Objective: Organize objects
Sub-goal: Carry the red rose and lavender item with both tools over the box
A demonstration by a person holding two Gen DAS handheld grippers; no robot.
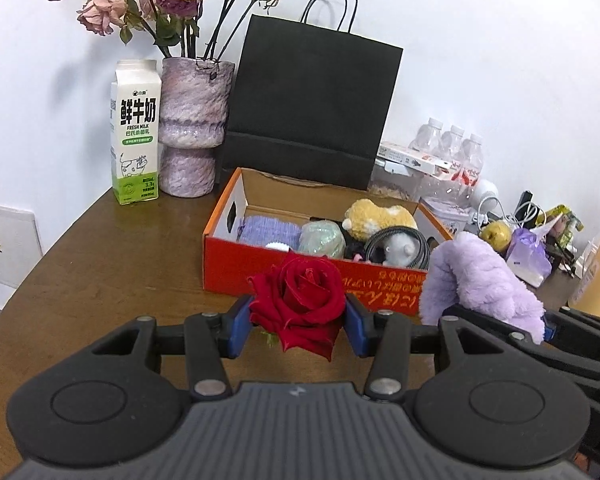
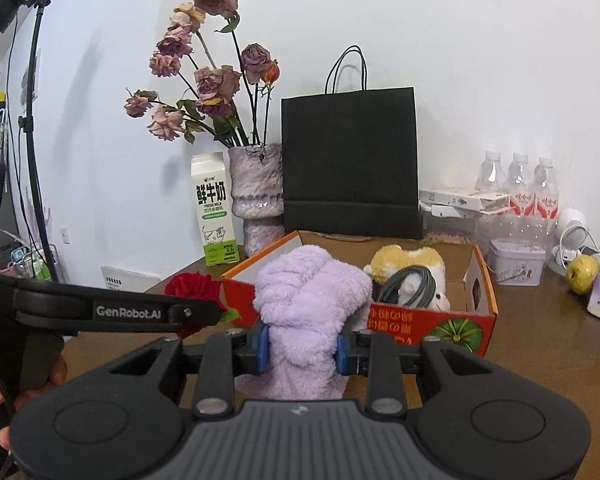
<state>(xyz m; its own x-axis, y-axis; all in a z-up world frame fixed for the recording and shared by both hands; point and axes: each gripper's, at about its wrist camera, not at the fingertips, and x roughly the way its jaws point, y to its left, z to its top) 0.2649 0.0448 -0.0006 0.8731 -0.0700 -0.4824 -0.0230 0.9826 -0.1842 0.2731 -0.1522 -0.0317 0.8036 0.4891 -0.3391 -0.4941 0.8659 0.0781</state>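
My left gripper (image 1: 297, 322) is shut on a red rose (image 1: 300, 300), its blue pads pressing the bloom from both sides, just in front of the orange cardboard box (image 1: 236, 268). My right gripper (image 2: 302, 350) is shut on a fluffy purple cloth (image 2: 312, 312), held up before the same box (image 2: 480, 316). That cloth (image 1: 480, 280) shows at the right of the left wrist view, and the rose (image 2: 194, 286) at the left of the right wrist view. Inside the box lie a yellow plush toy (image 1: 380, 218), a coiled black cable (image 1: 400, 240), a purple knit piece (image 1: 270, 230) and other small items.
Behind the box stand a black paper bag (image 1: 312, 108), a purple vase of dried roses (image 1: 192, 124) and a milk carton (image 1: 134, 132). Water bottles (image 2: 518, 184), a tin (image 2: 516, 260), a green apple (image 2: 582, 274) and a purple packet (image 1: 528, 254) crowd the right. A light stand (image 2: 32, 120) rises at the left.
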